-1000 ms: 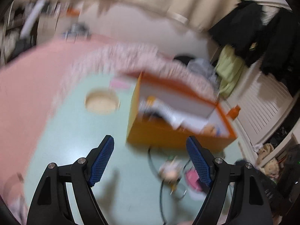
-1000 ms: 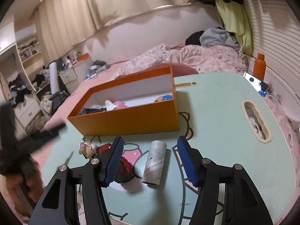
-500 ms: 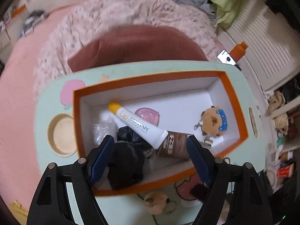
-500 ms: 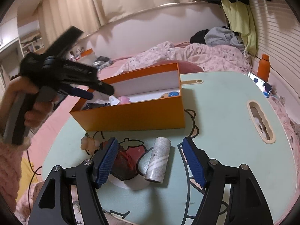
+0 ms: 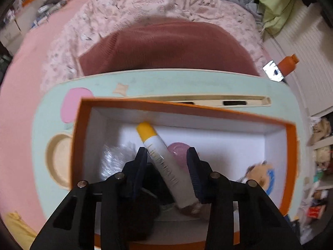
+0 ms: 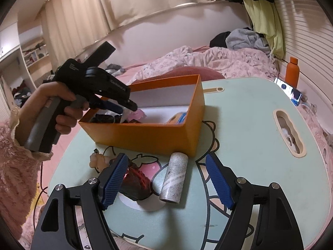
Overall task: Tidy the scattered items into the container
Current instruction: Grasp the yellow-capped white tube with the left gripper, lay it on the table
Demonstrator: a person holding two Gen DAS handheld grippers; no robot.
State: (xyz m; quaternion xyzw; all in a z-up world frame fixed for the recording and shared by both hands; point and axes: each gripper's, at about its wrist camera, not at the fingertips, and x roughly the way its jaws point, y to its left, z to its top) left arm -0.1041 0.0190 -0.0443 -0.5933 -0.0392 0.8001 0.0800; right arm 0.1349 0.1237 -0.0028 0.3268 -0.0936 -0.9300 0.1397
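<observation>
The left tongs point steeply down into the orange box, which stands on the mint worktop toward its far left corner as the right camera sees it. Their jaws are closing with a white tube lying slantwise between them; the picture is blurred, so I cannot tell for sure whether the pads touch it, though a gap seems to show on each side. The tube has a yellow cap toward the box's far wall. Also in the box are a crinkled clear wrapper at the left end, something black under the tongs, a pink round piece beside the tube, and a small plush with blue near the right end.

The right tongs hang low over the worktop's near edge, jaws opening and wide apart, clamped on nothing. Between them lie a grey roll and a dark red-and-black item, both just in front of the box's near wall. A small beige figure lies left of these, near the left edge. A hand in a fluffy pink sleeve holds the left tool over the box.

At the worktop's far right corner a phone leans beside an orange bottle.
</observation>
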